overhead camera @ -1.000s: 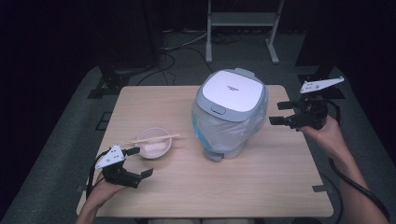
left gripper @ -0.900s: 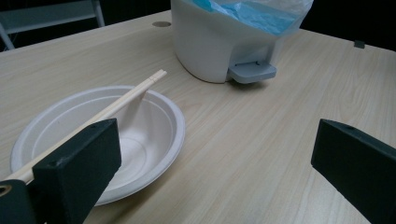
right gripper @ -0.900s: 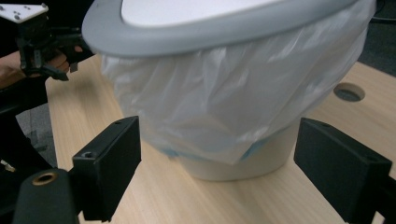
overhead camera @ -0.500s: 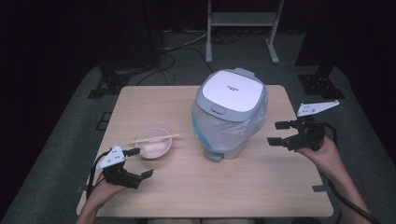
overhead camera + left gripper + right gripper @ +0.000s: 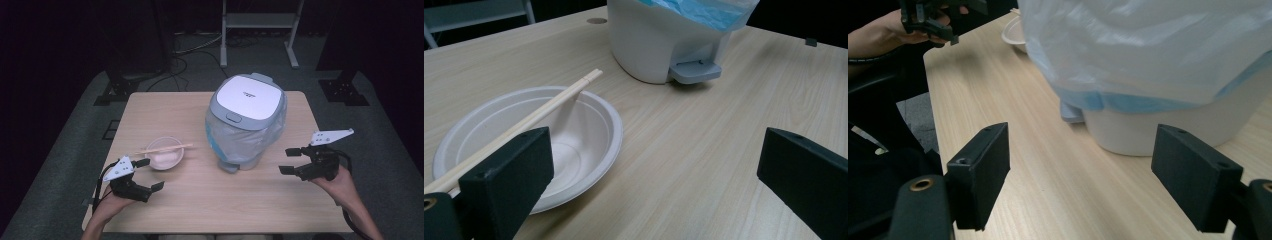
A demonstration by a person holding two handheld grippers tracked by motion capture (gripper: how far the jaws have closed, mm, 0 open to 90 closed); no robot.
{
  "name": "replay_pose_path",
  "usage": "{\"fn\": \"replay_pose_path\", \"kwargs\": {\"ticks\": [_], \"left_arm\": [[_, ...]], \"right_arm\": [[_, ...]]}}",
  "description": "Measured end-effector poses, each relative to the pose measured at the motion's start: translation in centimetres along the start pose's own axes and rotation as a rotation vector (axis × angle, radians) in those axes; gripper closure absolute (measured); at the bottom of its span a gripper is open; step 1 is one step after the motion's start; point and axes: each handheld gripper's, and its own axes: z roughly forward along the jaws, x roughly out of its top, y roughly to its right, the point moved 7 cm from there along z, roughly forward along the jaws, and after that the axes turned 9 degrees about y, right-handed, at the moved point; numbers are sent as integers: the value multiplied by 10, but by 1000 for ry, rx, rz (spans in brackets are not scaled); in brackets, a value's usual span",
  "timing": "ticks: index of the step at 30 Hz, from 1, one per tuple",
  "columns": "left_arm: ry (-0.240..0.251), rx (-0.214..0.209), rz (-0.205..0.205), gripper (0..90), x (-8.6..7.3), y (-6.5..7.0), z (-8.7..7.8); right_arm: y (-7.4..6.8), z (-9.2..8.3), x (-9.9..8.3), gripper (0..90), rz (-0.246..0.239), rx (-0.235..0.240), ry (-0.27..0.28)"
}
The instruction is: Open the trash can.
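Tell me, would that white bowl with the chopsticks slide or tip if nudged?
The bowl looks thin, disposable and empty, so it's probably light and would likely slide. The chopsticks lie loose across its rim, so they would probably roll off.

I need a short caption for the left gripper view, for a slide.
Open tongs facing a white bowl with chopsticks across it, pedal bin behind.

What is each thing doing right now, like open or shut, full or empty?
Bin: lid shut, bag hanging over its rim.
Bowl: upright, empty.
Chopsticks: lying across the bowl.
Left tool: open, holding nothing.
Right tool: open, holding nothing, just been closing slightly.
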Motion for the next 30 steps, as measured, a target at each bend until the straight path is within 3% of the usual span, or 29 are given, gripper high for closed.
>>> {"fn": "replay_pose_path", "kwargs": {"ticks": [8, 19, 30], "left_arm": [[1, 0, -1, 8, 0, 0, 0], [6, -5, -6, 8, 0, -1, -2], [13, -4, -12, 8, 0, -1, -4]], "right_arm": [[-19, 25, -19, 270, -40, 41, -15], [-43, 61, -25, 316, -117, 92, -39], [-62, 111, -25, 320, -209, 158, -126]]}}
